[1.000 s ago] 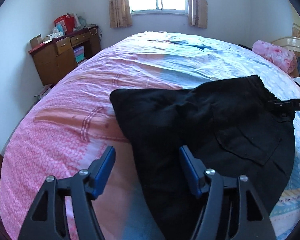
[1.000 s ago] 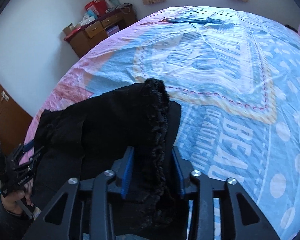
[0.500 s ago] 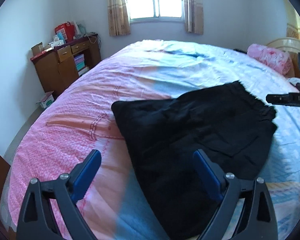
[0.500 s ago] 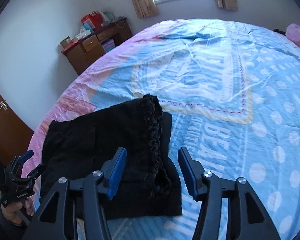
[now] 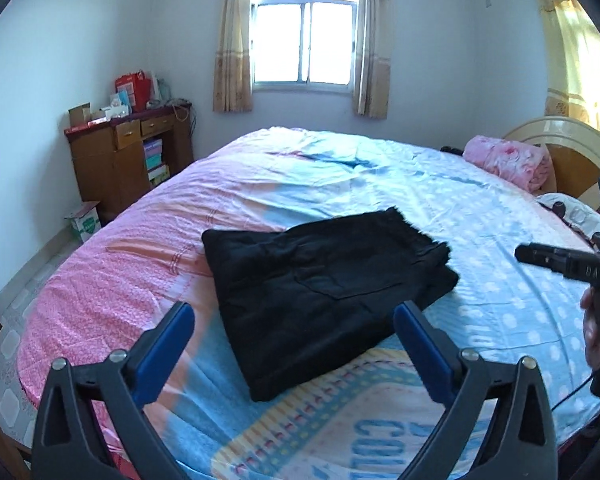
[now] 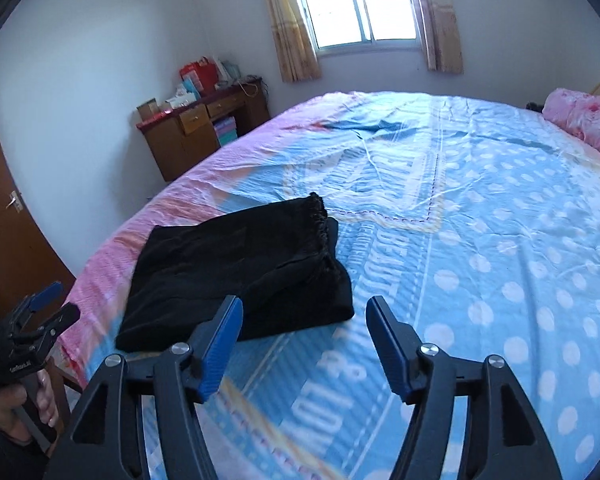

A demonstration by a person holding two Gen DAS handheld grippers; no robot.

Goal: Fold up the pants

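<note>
Black pants [image 5: 324, 296] lie folded near the bed's [image 5: 500, 320] pink front corner. Your left gripper [image 5: 294, 344] and right gripper [image 6: 304, 344] tilt downward above the near edge, jaws just spread, nothing between them.

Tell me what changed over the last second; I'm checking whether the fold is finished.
The right gripper let go of the folded black pants' frilled edge; both it and the left gripper have just been opening and drew back upward, nothing between their jaws. The pants stayed folded on the pink-and-blue bedspread.
</note>
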